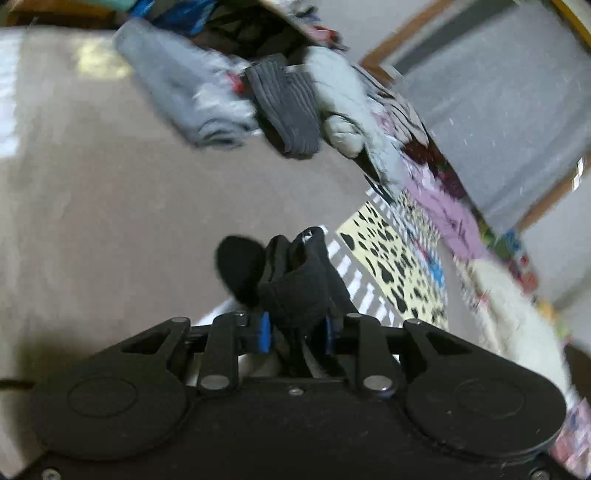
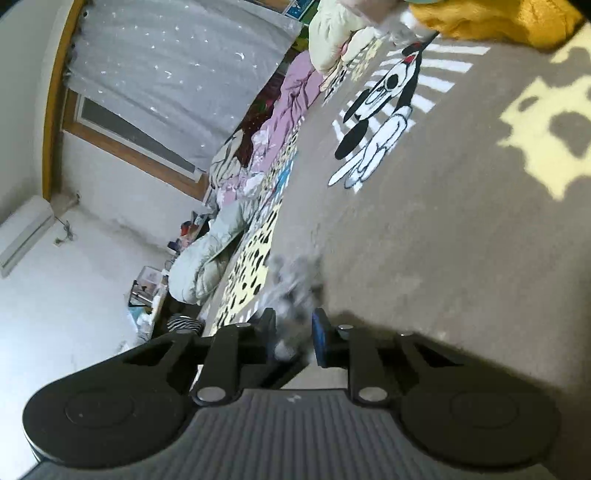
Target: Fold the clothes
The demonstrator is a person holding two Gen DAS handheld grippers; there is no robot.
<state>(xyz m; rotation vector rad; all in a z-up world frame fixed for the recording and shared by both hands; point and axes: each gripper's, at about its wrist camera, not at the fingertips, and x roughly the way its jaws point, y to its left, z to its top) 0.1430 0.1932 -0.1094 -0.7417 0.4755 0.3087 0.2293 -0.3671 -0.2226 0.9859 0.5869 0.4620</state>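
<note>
My left gripper (image 1: 297, 328) is shut on a black garment (image 1: 291, 280), which bunches up between the blue-padded fingers above the brown blanket (image 1: 110, 221). My right gripper (image 2: 293, 328) is shut on a grey ribbed garment (image 2: 295, 284) that is blurred by motion; its ribbed cloth also drapes over the gripper body at the bottom of the right wrist view. A pile of clothes lies further off in the left wrist view: a light grey piece (image 1: 184, 92), a dark grey ribbed piece (image 1: 284, 107) and a pale green jacket (image 1: 343, 96).
The brown blanket has a cartoon dog print (image 2: 380, 110) and a yellow spotted band (image 1: 391, 262). Pink bedding (image 2: 291, 107) and a pale jacket (image 2: 207, 258) lie along the bed's edge under a curtained window (image 2: 166, 66). A yellow garment (image 2: 491, 18) lies at the top right.
</note>
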